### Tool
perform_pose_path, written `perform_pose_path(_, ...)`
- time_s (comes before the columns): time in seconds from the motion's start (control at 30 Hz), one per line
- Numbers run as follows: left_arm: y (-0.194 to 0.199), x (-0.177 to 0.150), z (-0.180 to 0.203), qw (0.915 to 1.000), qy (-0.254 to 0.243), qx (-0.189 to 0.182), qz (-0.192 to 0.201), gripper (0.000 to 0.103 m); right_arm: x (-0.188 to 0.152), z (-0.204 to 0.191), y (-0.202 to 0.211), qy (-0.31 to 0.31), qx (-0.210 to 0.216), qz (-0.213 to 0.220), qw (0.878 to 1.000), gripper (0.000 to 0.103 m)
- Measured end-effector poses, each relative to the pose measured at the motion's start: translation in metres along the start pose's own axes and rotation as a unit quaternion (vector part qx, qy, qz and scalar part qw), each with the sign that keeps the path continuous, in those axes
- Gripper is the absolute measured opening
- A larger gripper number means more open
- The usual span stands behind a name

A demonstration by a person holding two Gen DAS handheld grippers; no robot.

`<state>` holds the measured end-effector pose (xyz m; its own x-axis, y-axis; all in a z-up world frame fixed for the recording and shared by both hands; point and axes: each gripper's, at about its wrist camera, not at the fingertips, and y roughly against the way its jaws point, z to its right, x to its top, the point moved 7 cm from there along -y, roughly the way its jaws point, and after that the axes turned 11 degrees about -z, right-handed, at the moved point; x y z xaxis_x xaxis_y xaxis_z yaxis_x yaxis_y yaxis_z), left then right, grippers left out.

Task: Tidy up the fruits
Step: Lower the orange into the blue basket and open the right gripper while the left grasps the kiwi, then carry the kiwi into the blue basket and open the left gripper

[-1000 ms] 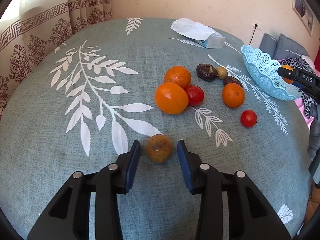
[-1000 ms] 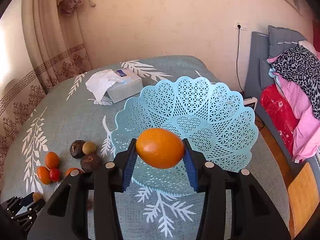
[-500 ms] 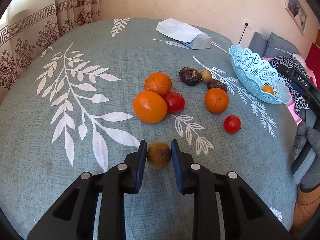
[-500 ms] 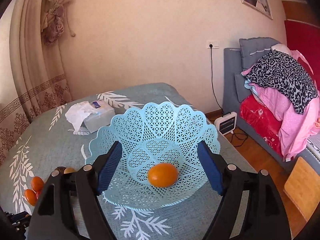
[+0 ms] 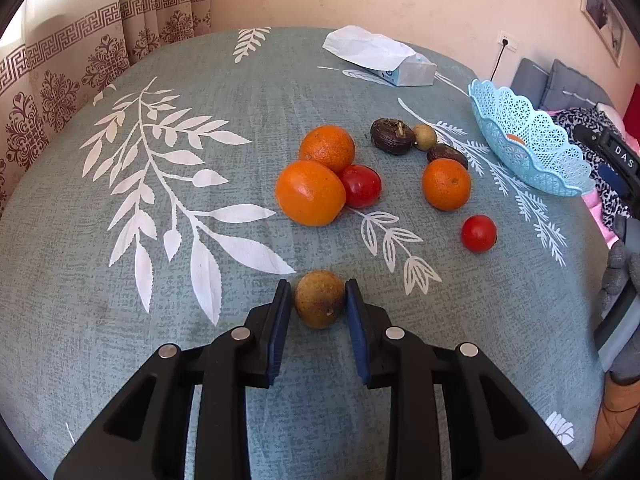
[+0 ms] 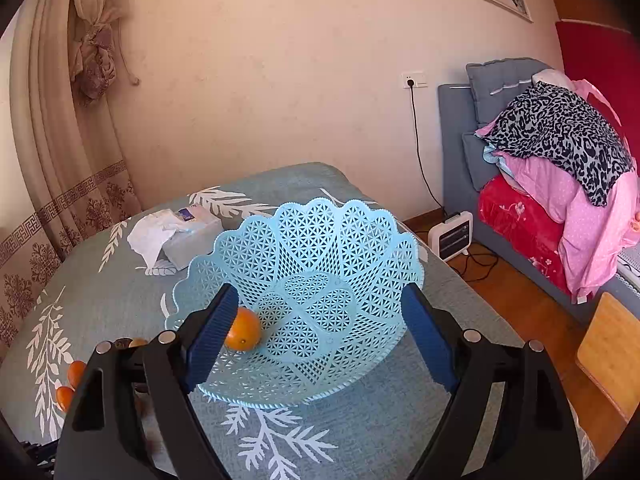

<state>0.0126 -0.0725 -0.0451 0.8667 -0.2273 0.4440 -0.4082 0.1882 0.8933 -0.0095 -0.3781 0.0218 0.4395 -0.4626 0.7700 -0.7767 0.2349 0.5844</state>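
1. Left wrist view: left gripper [image 5: 320, 307] has been clamped onto the brown fruit [image 5: 319, 298], loose between the pads a second ago; fruit held on the table [image 5: 80, 280], oranges [image 5: 310, 193] at 12 o'clock.
2. Right wrist view: right gripper [image 6: 318, 334] jaws have just been opening, now wide apart, nothing gripped; the released orange [image 6: 243, 329] is seen lying in the blue basket [image 6: 320, 240], at 9 o'clock of its floor.

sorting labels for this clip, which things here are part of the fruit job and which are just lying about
Job: brown fruit in the left gripper, oranges, tomatoes, dark fruits, blue basket holding one orange, open right gripper.

Lying about: tissue box, heater, clothes pile.
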Motion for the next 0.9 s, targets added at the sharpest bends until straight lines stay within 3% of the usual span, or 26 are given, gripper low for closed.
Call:
perform_pose_path(0.23,0.005,0.010,0.014,0.9999,-0.012,-0.005,-0.005,0.025,0.002,0.011,-0.002,-0.026,-0.005,-0.003,1.000,0.085)
perform_pose_path(0.5,0.022,0.055,0.083,0.9960,-0.072,-0.047,0.025,0.025,0.001,0.025,-0.002,-0.051,-0.019,-0.009,0.998,0.085)
perform_pose_path(0.9,0.008,0.131,0.175,0.9867,-0.120,-0.106,0.028,0.025,0.004,0.045,0.003,-0.086,-0.029,-0.003,0.996,0.085)
